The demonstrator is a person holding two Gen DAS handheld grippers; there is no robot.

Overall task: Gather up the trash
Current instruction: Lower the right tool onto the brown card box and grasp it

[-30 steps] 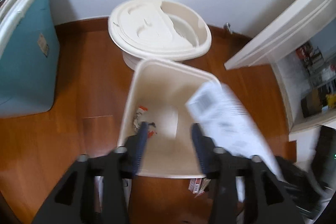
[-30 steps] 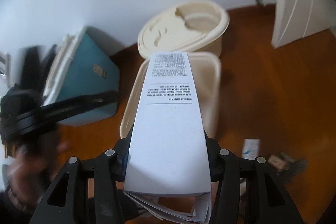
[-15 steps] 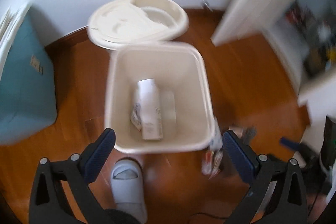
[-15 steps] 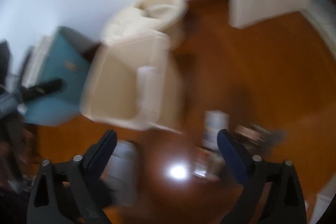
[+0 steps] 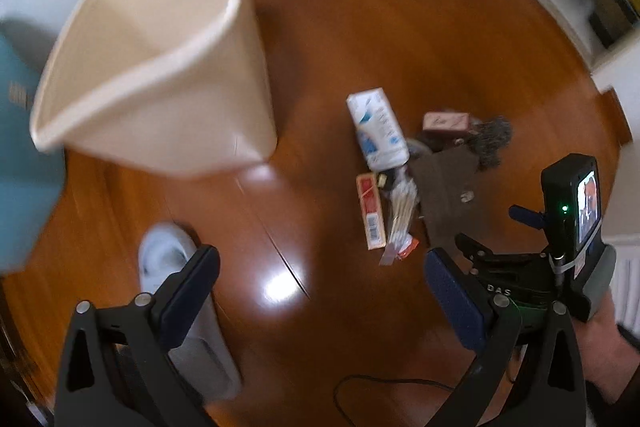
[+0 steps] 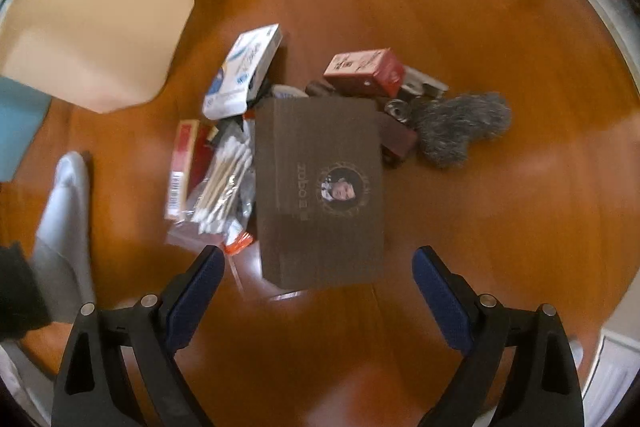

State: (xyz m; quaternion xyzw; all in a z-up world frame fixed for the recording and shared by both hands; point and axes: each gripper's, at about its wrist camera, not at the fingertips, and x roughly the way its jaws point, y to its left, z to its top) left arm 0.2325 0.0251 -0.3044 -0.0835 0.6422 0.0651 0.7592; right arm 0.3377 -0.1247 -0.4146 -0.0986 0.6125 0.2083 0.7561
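— Right wrist view first: what lies around the work?

— Brown flat box (image 6: pixel 320 187) at frame centre, printed face up. Left of it, touching, a clear bag of cotton swabs (image 6: pixel 222 179) and a red-and-white carton (image 6: pixel 182 169). Upper left of the box, a white-and-blue carton (image 6: pixel 242 71). Above it, a small red box (image 6: pixel 366 71); to the upper right, a grey furry item (image 6: pixel 460 129). Small dark pieces between these are too blurred to identify. A grey slipper (image 6: pixel 64 223) sits at the left edge.

— Surface and room?

— Glossy brown wood floor (image 6: pixel 480 227) with glare patches. Cream waste bin (image 5: pixel 160 67) stands in the upper left of the left wrist view, well apart from the pile; white panelling shows along the top edge.

— Tools?

— Right gripper (image 6: pixel 318 287): jaws spread wide, nothing between them, the brown box just above the gap. Left gripper (image 5: pixel 322 291): likewise spread and holding nothing, bare floor between its fingers, the pile in the upper right of its frame. The right-hand device appears at that frame's lower right edge.
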